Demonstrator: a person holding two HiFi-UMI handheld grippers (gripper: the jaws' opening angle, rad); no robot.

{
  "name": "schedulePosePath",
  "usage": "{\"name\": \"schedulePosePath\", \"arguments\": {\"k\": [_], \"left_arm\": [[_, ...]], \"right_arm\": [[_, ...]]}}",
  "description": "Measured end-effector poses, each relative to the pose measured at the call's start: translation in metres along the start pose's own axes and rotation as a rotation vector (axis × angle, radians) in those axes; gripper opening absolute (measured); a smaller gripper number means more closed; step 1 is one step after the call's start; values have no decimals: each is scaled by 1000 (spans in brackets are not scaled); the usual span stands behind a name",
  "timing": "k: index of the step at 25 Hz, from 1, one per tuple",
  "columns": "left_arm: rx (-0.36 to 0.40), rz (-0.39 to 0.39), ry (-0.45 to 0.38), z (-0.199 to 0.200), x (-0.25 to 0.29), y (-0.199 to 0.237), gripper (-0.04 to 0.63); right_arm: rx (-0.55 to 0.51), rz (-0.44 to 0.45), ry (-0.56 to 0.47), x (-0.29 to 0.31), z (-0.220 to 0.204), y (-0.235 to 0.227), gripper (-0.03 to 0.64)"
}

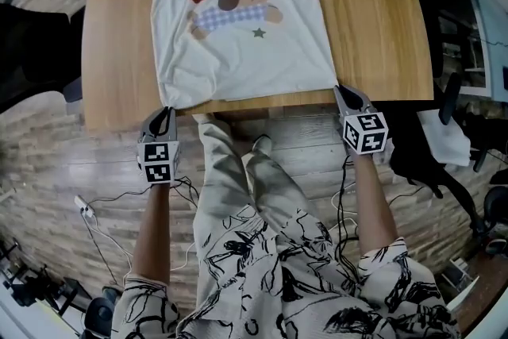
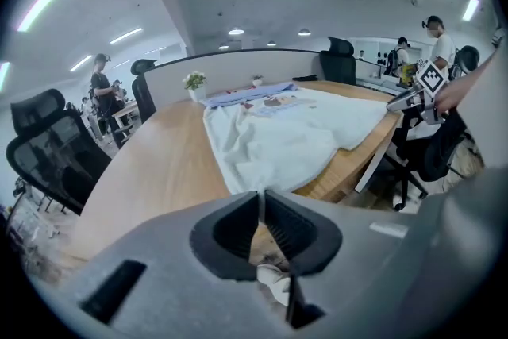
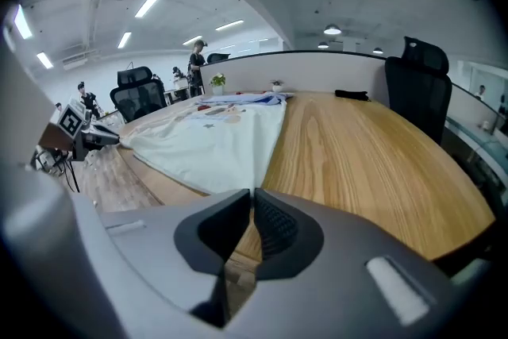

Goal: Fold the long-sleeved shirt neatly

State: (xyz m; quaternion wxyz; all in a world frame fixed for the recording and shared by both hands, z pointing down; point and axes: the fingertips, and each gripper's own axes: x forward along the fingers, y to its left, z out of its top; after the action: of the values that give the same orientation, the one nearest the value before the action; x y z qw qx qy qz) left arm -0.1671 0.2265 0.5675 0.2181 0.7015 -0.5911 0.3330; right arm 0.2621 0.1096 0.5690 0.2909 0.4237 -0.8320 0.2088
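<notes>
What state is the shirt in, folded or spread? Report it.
Spread: the shirt lies flat on the table, its hem corners pinched by the left hand-held gripper and right hand-held gripper.

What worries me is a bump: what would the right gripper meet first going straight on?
Probably the shirt, whose corner the right gripper pinches, then the table right under it; depth at the edge is unclear.
</notes>
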Motion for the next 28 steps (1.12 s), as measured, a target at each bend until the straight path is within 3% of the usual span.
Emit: {"name": "schedulePosePath", "arguments": {"k": [4,9,12,18,23,28], "left_arm": [[-39,15,-14,-16,-30,25,29],[-19,-33,-22,-27,-51,15,31],[-17,-17,-39,-26,-61,13,29],[-13,61,-77,6,-96,16,31],[-41,104,-169,59,-121,21,31],[-39,153,-214,76,-154,22,31]], "right_arm": [[91,8,-39,-29,-6,-3,28],[60,13,-18,-51,-24,2,28],[21,25,-23,-60,-22,13,28],[23,25,-80,-92,5,11,29],[62,28,-167,-110,47,0,28],[55,59,-224,-141,72,10,28]]}}
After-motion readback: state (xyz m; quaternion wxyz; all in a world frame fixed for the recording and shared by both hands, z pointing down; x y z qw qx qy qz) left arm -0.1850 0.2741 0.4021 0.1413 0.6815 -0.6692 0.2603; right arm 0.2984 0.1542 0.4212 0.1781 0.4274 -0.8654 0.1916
